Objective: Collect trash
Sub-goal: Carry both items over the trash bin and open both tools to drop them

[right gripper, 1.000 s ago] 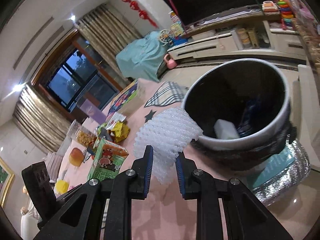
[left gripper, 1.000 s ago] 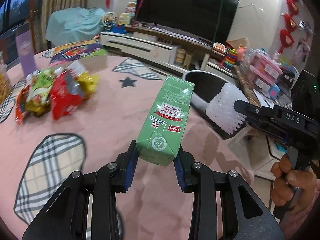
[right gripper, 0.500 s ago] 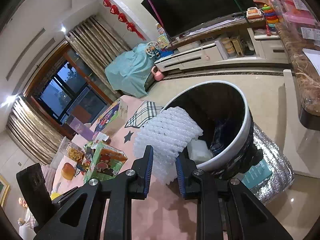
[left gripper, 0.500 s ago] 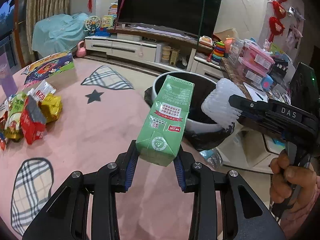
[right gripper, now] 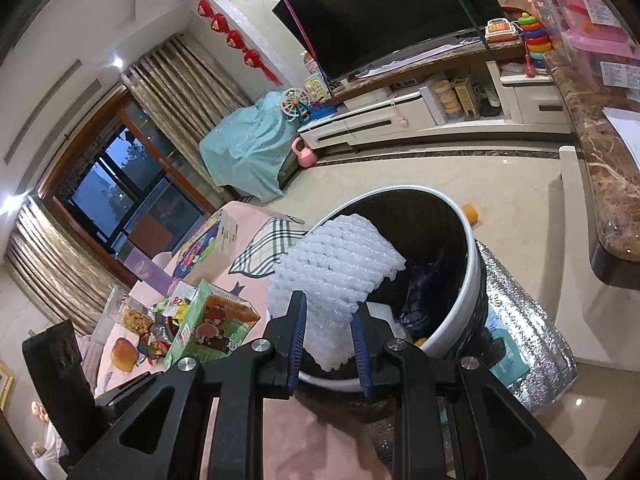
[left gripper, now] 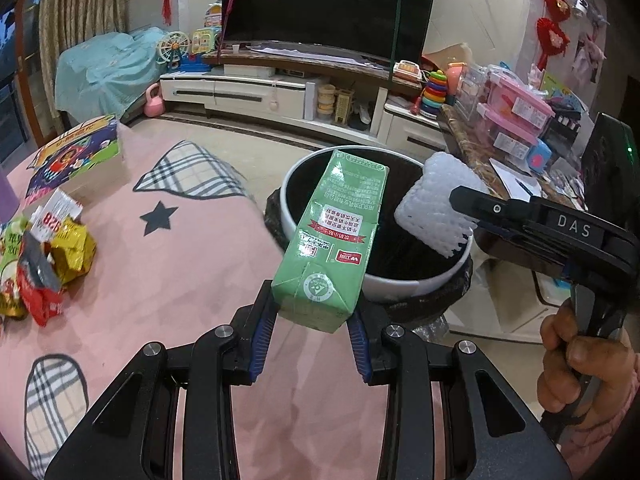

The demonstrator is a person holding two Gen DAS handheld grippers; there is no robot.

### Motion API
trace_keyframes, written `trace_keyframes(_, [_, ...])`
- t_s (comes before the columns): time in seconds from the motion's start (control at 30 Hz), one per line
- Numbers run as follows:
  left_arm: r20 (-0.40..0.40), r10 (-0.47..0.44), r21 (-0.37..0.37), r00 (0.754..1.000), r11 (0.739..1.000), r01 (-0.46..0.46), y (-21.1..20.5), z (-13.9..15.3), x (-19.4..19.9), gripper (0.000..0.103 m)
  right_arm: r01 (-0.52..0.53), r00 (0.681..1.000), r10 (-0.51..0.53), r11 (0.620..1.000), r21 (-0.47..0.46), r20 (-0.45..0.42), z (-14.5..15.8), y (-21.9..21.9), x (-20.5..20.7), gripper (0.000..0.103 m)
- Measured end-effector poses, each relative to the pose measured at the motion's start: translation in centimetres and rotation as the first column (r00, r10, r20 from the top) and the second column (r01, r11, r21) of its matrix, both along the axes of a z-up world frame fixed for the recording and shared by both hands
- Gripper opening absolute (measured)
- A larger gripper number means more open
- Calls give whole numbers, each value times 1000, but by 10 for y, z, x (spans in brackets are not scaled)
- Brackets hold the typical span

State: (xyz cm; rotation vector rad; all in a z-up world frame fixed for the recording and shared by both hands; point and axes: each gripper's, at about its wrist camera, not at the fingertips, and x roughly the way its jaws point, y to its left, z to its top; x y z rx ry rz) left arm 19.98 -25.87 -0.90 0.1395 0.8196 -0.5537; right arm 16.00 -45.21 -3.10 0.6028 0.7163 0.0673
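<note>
My left gripper [left gripper: 312,330] is shut on a green drink carton [left gripper: 334,236] and holds it tilted, its top over the near rim of the round white-rimmed trash bin [left gripper: 416,280]. My right gripper [right gripper: 329,330] is shut on a piece of white foam net [right gripper: 334,260] and holds it over the bin's rim [right gripper: 474,276]. The foam net [left gripper: 434,204] and the right gripper also show in the left wrist view, over the bin's right side. The carton [right gripper: 208,324] shows in the right wrist view at lower left. Some trash lies inside the bin.
Several snack wrappers [left gripper: 44,256] lie at the left of the pink tablecloth [left gripper: 172,272]. A colourful box [left gripper: 76,156] stands at the table's far left. A silver foil bag [right gripper: 524,344] lies by the bin. A marble counter [right gripper: 604,184] is to the right.
Both grippers have moved toward the bin with their loads. The carton and the foam net now hang over the bin's opening. The wrappers have slid left in view.
</note>
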Motion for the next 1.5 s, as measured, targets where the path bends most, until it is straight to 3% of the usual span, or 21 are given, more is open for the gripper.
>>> trace_keyframes(0.57, [-35,-14,49,999,999,15,-32,-10,33,33,21,998,-21,1000,-6,-62,-15,-22,24,23])
trace_keyframes(0.87, [-60,-24,36,998,999,26,-40,-10,40,34,24,996,-25,1000,-9,-89,-18,-23,33,27])
trace_keyframes(1.07, [-46,-13,33,999,999,15,-38,-6,37,57,44,994,-43,999,7,-98,-16,-27,33,50])
trace_keyframes(1.4, [-46,61,-12,997,998,-61,-3,-10,22,69,64,995,-62,998,22,-80,-9,-19,23,76])
trace_keyframes(1.5, [-50,87,-26,995,996,-89,13,-15,13,71,66,995,-64,998,20,-83,-8,-12,19,77])
